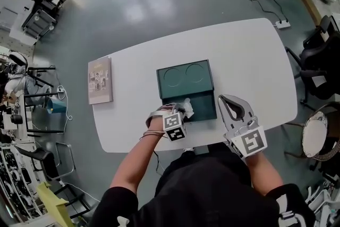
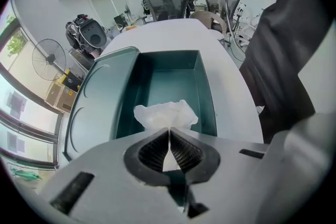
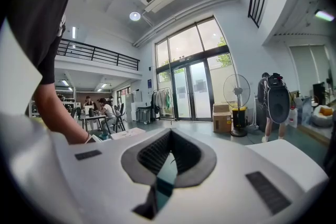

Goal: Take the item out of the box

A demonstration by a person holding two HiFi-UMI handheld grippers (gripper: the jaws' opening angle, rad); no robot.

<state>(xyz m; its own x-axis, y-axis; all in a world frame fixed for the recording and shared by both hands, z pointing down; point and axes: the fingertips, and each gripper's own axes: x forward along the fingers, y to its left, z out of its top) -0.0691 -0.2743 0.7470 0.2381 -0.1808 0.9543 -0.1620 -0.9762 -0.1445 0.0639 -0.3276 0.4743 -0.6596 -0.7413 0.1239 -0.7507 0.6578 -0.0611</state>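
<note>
White crumpled paper [image 2: 164, 114] was pinched between the closed-down jaws of the left gripper [image 2: 169, 132], held over the near end of the open teal box [image 1: 186, 82] at frame centre, right gripper [image 3: 169, 136] was seen closed and empty, lower right of the box.

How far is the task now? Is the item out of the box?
Done: the box lies open, lid flipped back. In hand: the left gripper is shut on the white crumpled item, over the box. Left: lifting it clear. The right gripper is shut, empty.
</note>
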